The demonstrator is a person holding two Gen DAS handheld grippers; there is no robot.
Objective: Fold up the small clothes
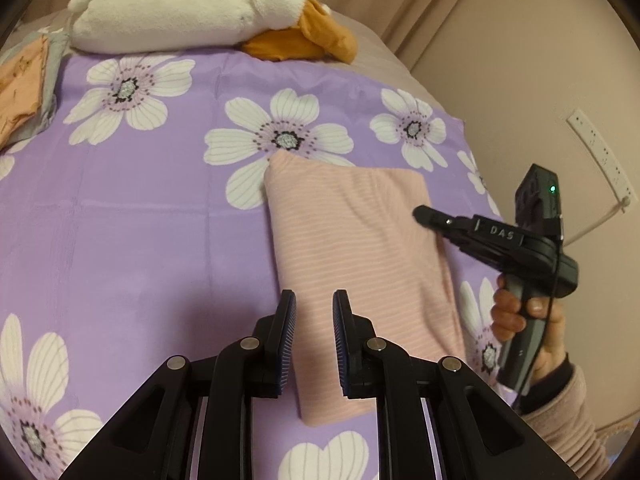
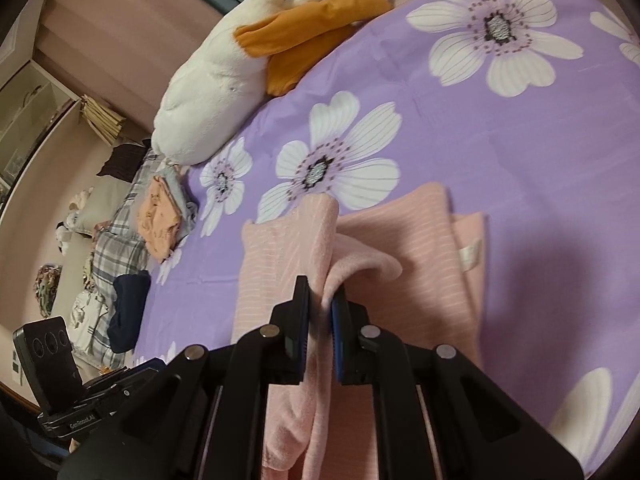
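Note:
A pink striped garment (image 1: 352, 240) lies folded into a long rectangle on the purple flowered bedsheet (image 1: 140, 220). In the left wrist view my left gripper (image 1: 314, 300) hovers over the garment's near end, its pads a little apart with nothing between them. A hand holds my right gripper (image 1: 418, 214) at the garment's right edge. In the right wrist view the right gripper (image 2: 320, 292) is shut on a raised fold of the pink garment (image 2: 400, 232), and the fabric hangs down between its fingers.
A white plush toy (image 1: 180, 4) with orange parts lies at the far end of the bed. An orange garment (image 1: 20, 84) is stacked on a grey one at the far left. Plaid and dark clothes (image 2: 120, 248) sit past the sheet's edge. The wall with a power strip (image 1: 600, 152) is to the right.

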